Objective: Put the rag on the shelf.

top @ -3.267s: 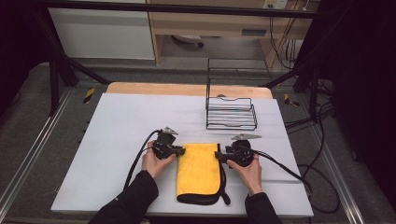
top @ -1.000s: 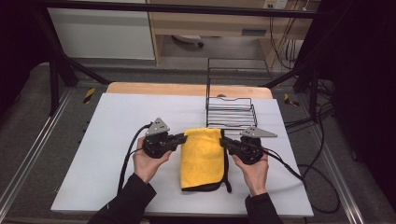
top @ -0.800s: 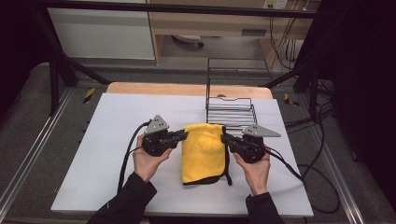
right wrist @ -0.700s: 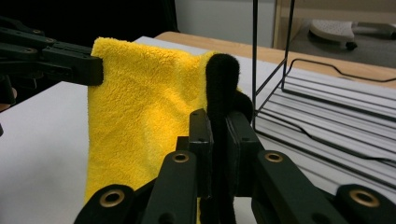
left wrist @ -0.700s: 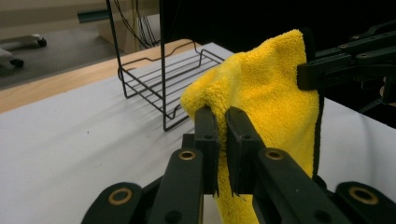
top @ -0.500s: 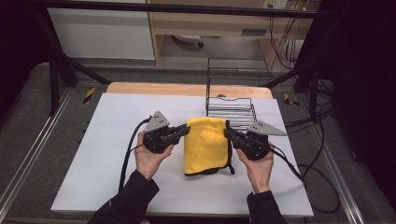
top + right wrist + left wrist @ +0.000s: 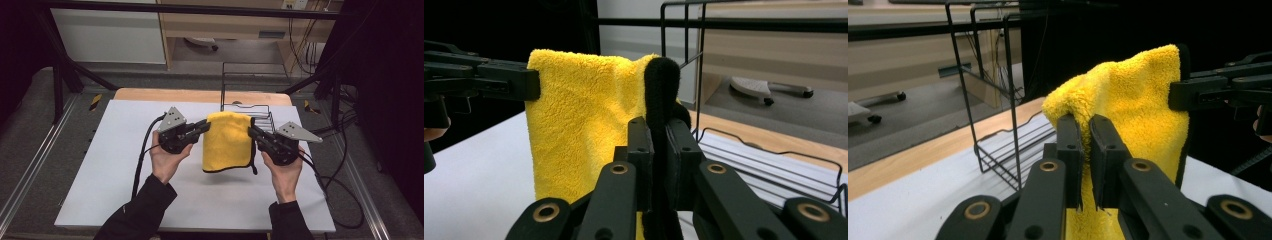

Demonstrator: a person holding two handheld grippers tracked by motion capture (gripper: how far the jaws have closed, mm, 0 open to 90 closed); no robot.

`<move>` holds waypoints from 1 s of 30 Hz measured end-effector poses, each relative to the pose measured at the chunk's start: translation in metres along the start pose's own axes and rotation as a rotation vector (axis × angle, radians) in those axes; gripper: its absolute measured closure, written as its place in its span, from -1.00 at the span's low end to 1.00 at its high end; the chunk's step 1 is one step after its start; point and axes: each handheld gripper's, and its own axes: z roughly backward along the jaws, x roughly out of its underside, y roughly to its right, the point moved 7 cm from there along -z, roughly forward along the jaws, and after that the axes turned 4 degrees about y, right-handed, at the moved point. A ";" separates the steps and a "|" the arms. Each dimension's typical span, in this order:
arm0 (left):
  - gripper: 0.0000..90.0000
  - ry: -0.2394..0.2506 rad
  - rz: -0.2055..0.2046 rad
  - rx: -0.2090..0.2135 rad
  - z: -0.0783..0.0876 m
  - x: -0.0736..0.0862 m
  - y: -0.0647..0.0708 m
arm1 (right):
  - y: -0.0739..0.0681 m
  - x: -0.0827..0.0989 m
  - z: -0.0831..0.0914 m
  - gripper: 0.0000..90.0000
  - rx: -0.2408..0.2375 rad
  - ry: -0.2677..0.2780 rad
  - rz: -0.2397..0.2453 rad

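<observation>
Nearest the viewer, two sleeved forearms enter from the bottom edge, each hand carrying a hand-held gripper. The left hand-held gripper (image 7: pixel 204 127) has its jaws drawn narrow and clamped on the upper left corner of a yellow cloth (image 7: pixel 227 141); in the left gripper view (image 7: pixel 1086 134) the pile of the cloth (image 7: pixel 1133 100) bulges up between and above the two pads. The right hand-held gripper (image 7: pixel 251 131) is likewise pinched tight on the upper right corner; in the right gripper view (image 7: pixel 659 135) the cloth's black edging (image 7: pixel 662 80) stands between the pads, with the yellow face (image 7: pixel 579 125) spreading away towards the other hand-held gripper.

The cloth hangs between the two hand-held grippers, its top edge stretched roughly level from one to the other, its lower edge clear of the white surface (image 7: pixel 115 165) below. A short black loop dangles at the lower corner beneath the right hand-held gripper.

Just beyond the cloth and the right hand-held gripper stands a black wire rack (image 7: pixel 260 107), upright on the surface, its tall back frame on the far side. Beyond it runs the surface's wooden edge (image 7: pixel 165 95).
</observation>
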 end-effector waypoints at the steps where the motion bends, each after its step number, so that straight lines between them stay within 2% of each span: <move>1: 0.87 0.003 -0.005 0.003 -0.001 -0.003 0.001 | 0.001 -0.002 0.001 0.85 0.002 0.008 0.000; 11: 0.87 0.043 -0.039 0.011 -0.007 -0.025 0.006 | 0.006 -0.022 0.010 0.85 0.025 0.068 0.011; 18: 0.87 0.102 -0.030 0.004 -0.011 -0.043 0.005 | 0.009 -0.039 0.011 0.85 0.042 0.115 0.033; 30: 0.87 0.151 -0.045 -0.002 -0.017 -0.068 0.006 | 0.016 -0.062 0.015 0.85 0.063 0.171 0.062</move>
